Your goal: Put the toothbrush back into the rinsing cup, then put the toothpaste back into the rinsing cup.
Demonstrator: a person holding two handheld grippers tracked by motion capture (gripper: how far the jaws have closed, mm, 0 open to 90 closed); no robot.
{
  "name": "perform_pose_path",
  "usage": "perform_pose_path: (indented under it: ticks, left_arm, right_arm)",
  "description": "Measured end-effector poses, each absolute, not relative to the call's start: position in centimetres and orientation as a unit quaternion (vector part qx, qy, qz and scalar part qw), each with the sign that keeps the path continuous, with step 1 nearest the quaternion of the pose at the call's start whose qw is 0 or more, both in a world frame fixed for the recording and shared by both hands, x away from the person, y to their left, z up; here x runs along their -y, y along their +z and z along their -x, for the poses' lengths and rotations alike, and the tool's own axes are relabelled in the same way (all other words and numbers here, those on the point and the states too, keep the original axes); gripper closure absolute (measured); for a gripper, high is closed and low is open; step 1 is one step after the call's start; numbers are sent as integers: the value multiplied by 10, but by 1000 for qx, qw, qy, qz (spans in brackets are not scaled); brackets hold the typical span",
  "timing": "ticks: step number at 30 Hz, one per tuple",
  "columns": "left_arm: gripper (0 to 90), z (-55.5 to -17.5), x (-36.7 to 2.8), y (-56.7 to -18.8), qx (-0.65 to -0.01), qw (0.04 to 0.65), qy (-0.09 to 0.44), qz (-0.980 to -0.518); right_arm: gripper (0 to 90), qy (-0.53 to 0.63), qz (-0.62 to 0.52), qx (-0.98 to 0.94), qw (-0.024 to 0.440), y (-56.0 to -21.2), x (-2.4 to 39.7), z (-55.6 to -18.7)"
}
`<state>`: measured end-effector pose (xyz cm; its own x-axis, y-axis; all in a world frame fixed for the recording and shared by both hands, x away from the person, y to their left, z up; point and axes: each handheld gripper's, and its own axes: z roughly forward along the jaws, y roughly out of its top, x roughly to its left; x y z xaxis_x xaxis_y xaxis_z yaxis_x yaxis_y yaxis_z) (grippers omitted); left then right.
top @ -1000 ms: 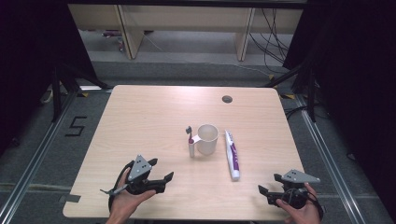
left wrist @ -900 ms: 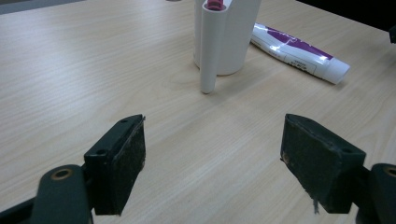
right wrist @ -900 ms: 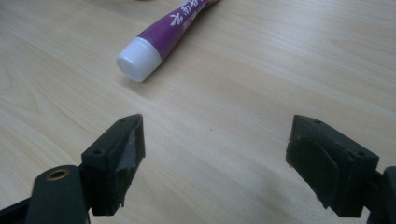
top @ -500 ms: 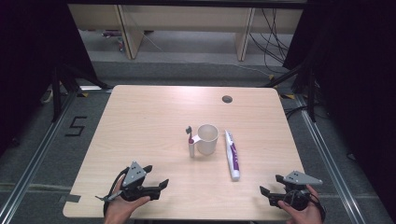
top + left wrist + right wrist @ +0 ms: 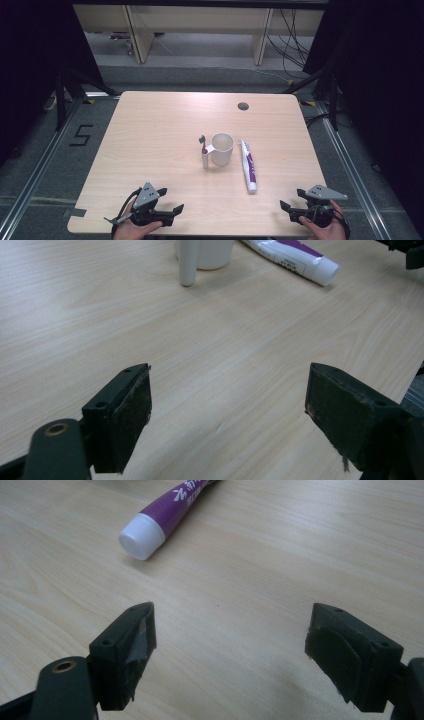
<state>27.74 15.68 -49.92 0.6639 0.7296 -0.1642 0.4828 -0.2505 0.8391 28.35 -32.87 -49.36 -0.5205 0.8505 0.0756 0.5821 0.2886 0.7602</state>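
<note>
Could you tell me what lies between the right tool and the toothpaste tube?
Only bare wooden table separates the right tool from the toothpaste tube, seen in the right gripper view.

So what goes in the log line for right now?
left gripper: open, empty | right gripper: open, empty | toothpaste tube: flat beside cup

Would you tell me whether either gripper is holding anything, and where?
Nothing is held: the left gripper and right gripper both have open, empty jaws.
</note>
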Motion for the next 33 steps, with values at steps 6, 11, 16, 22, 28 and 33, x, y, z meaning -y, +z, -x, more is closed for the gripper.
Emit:
perform_pose_path:
  ticks: [6,11,16,22,28,33]
  left_arm:
    - [182,-269,-160,-503,-387,458,130,-790]
    - [180,-269,-157,-507,-386,449,133,-795]
    - [176,-268,-156,-508,-379,441,132,-803]
    - [168,-267,-156,-509,-381,446,131,-799]
    - [168,-268,-154,-510,-380,445,135,-800]
    - [167,-268,-153,-511,-379,445,133,-800]
  right_arm:
    - [209,383,-454,-785,176,-492,326,-284]
    - [221,384,-448,-788,174,-485,321,-292]
    - [221,381,-447,-790,177,-478,316,-302]
    - [228,370,-451,-795,167,-472,306,-318]
    - [248,371,-445,-798,168,-468,300,-333]
    - [291,367,-443,-801,163,-462,294,-345]
